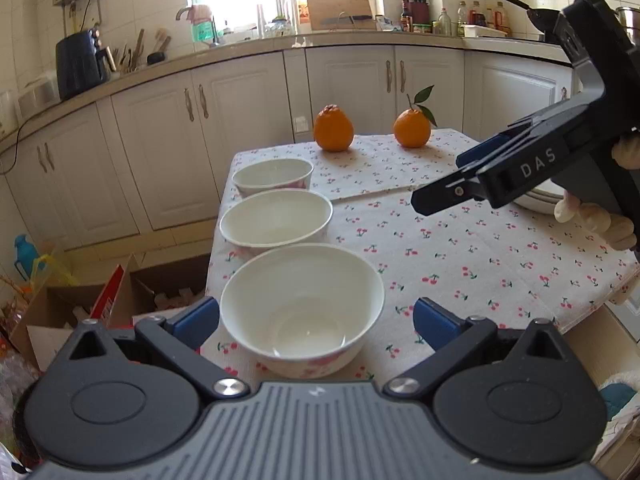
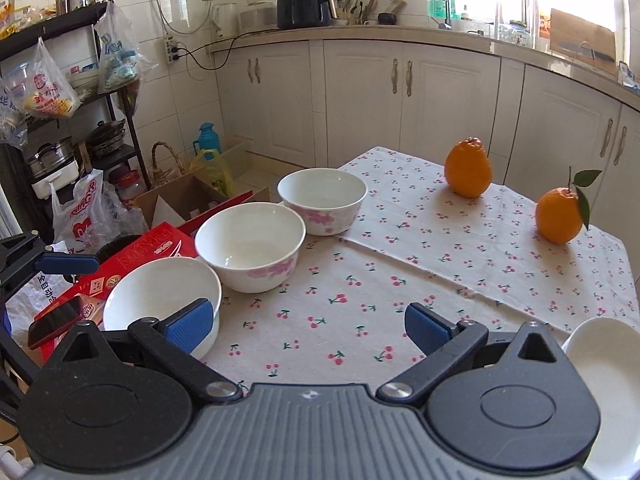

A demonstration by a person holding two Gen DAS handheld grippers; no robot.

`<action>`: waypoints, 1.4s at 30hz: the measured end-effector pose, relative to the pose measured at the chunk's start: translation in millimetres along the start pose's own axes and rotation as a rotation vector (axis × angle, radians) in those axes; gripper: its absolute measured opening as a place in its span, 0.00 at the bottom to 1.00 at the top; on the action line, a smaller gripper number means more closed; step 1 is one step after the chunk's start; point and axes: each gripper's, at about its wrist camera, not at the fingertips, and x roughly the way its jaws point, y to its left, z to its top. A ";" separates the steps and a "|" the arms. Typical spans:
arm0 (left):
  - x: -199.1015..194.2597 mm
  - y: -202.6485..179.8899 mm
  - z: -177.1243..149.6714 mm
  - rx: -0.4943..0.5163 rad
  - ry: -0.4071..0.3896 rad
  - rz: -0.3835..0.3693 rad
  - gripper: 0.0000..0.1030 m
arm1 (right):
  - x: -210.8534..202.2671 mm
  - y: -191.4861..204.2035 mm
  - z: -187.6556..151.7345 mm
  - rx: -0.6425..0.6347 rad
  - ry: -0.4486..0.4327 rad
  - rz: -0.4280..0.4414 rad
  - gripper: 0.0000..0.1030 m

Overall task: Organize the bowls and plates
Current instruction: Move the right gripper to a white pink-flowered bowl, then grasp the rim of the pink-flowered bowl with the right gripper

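Left gripper [image 1: 316, 320]: jaws wide apart, empty, blue pads flanking the nearest bowl [image 1: 302, 306] without touching it. Right gripper [image 2: 308, 326]: jaws likewise spread, nothing between them, only bare tablecloth [image 2: 400, 264] ahead.

Three bowls in a row along the table's left edge, all upright, mouths up, none nested. Nearest bowl, then middle bowl [image 1: 276, 222], then far bowl [image 1: 273, 178] toward the far left corner. Round, so no long axis of their own; the row runs near-to-far, parallel to that edge. Pink flower print low on the outer walls.

Plates [image 2: 604, 364]: white rim showing at the near right corner, mostly cut off by the right gripper body; count not clear.

Two oranges [image 1: 333, 128] near the far edge, well apart from the bowls.

Risks, as judged:
- Bowls sit close to the left edge, boxes on the floor below; a sideways nudge while closing could send one over.
- Glazed, sloping wall: pads gripping low may slip or tip the bowl. Rim grip looks safer.
- Loose cloth, creased mid-table; dragging could shift neighbouring bowls.
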 end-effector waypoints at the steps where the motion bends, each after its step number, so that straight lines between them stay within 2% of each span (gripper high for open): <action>1: 3.6 3.6 -4.8 -0.012 0.016 -0.003 0.99 | 4.4 3.9 -0.7 0.001 0.011 0.002 1.00; 5: 16.5 13.5 -19.5 -0.029 0.051 -0.003 0.99 | 17.6 14.5 -4.3 0.021 0.032 0.032 1.00; 12: 26.2 20.7 -23.2 0.015 0.037 0.008 0.99 | 31.2 35.4 -2.0 -0.015 0.050 0.056 0.98; 15: 28.9 21.8 -23.6 0.032 0.033 -0.002 0.99 | 37.2 42.5 0.4 -0.025 0.066 0.094 0.89; 17: 30.3 22.5 -23.5 0.036 0.031 -0.020 0.99 | 41.8 46.2 1.8 -0.030 0.081 0.121 0.80; 21: 32.6 23.6 -22.3 0.044 0.026 -0.046 0.97 | 50.4 54.4 3.9 -0.054 0.108 0.148 0.73; 23: 33.1 24.9 -21.2 0.040 0.021 -0.064 0.94 | 55.1 55.9 5.5 -0.053 0.120 0.162 0.66; 34: 37.4 26.8 -19.6 0.035 0.028 -0.116 0.87 | 66.8 54.1 7.4 -0.009 0.151 0.217 0.54; 42: 37.2 25.0 -16.8 0.044 0.045 -0.108 0.86 | 64.5 56.1 7.9 -0.018 0.153 0.224 0.53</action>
